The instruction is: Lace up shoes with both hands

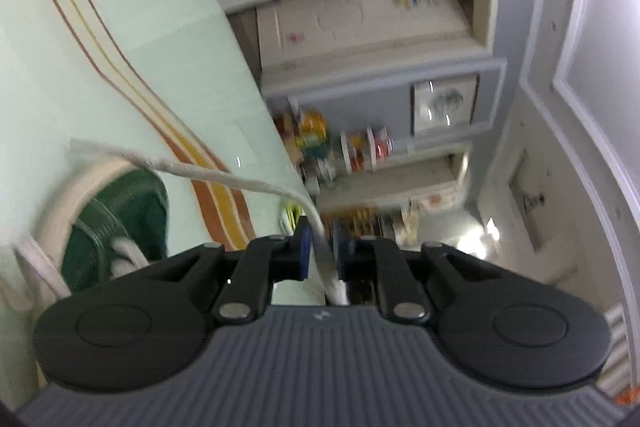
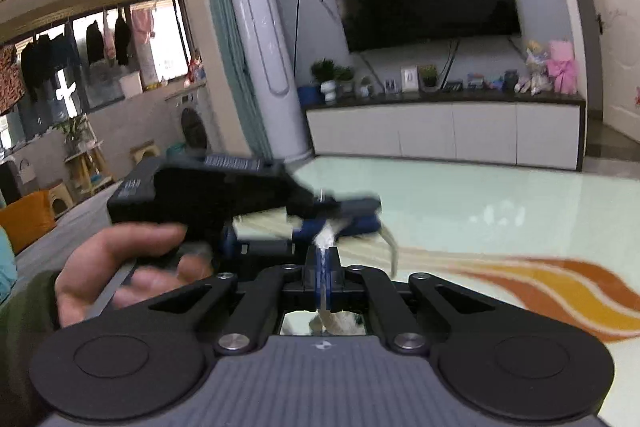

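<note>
Left of our left tongs (image 1: 320, 247) sits the green knit shoe with a white sole (image 1: 120, 223) on the pale glass bench (image 1: 120, 67). Those tongs pinch the flat white lace (image 1: 224, 177). Our right tongs (image 2: 322, 267) clamp a white lace end (image 2: 325, 238), just beneath the other tongs.
</note>
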Demonstrator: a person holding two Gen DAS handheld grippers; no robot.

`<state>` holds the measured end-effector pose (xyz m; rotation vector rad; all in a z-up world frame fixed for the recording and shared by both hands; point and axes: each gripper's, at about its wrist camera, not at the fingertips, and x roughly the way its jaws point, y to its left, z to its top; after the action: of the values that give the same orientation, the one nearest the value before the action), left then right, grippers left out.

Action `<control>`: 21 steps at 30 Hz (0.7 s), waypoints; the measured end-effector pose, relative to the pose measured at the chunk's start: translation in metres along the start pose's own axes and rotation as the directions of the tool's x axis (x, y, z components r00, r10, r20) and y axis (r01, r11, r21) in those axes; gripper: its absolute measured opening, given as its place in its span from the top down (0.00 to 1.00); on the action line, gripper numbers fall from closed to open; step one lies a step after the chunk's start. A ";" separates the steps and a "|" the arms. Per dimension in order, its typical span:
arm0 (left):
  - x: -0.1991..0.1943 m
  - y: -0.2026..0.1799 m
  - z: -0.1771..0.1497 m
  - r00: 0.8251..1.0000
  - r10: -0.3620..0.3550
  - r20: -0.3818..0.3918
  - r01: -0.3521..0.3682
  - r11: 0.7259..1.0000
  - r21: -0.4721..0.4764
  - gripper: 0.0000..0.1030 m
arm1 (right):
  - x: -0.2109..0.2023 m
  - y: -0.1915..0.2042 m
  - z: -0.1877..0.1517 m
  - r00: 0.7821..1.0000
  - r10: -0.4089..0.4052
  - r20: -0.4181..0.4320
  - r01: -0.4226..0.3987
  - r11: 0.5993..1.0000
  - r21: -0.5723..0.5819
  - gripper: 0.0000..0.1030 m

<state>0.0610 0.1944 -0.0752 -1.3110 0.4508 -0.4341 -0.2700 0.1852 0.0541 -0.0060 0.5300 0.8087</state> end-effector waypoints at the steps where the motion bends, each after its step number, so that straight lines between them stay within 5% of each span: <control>1: -0.004 0.000 0.002 1.000 -0.010 0.023 0.010 1.000 -0.007 0.85 | 0.005 0.005 -0.002 1.000 0.011 -0.025 -0.011 1.000 -0.014 0.99; 5: -0.022 -0.005 0.012 0.992 -0.065 0.109 0.064 0.998 0.017 0.84 | 0.016 0.026 -0.011 0.992 0.056 -0.116 -0.065 0.995 -0.077 0.99; 10: -0.053 -0.034 0.020 0.966 -0.190 0.176 0.163 0.974 0.158 0.80 | 0.025 0.046 -0.022 0.979 0.060 -0.197 -0.087 0.987 -0.134 0.99; 14: -0.078 -0.067 0.018 0.939 -0.242 0.244 0.156 0.933 0.324 0.80 | 0.032 0.045 -0.009 0.992 -0.018 -0.123 0.005 0.994 -0.108 0.99; 16: -0.100 -0.092 0.016 0.913 -0.287 0.289 0.139 0.887 0.441 0.80 | 0.037 0.048 0.005 0.998 -0.043 -0.055 0.036 0.993 -0.114 0.99; 18: -0.114 -0.113 0.010 0.895 -0.286 0.343 0.066 0.844 0.532 0.82 | 0.049 0.055 0.025 0.999 -0.044 0.027 0.047 0.993 -0.111 0.96; 20: -0.125 -0.132 -0.001 0.869 -0.233 0.436 -0.101 0.780 0.618 0.89 | 0.063 0.063 0.029 0.999 -0.037 0.012 0.038 0.992 -0.122 0.78; 21: -0.129 -0.140 -0.008 0.848 -0.200 0.491 -0.204 0.733 0.649 0.93 | 0.072 0.069 0.031 0.999 -0.035 -0.005 0.034 0.991 -0.131 0.54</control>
<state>-0.0584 0.2292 0.0695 -0.6408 -0.1937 -0.1745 -0.2629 0.2890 0.0618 -0.1385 0.4818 0.8084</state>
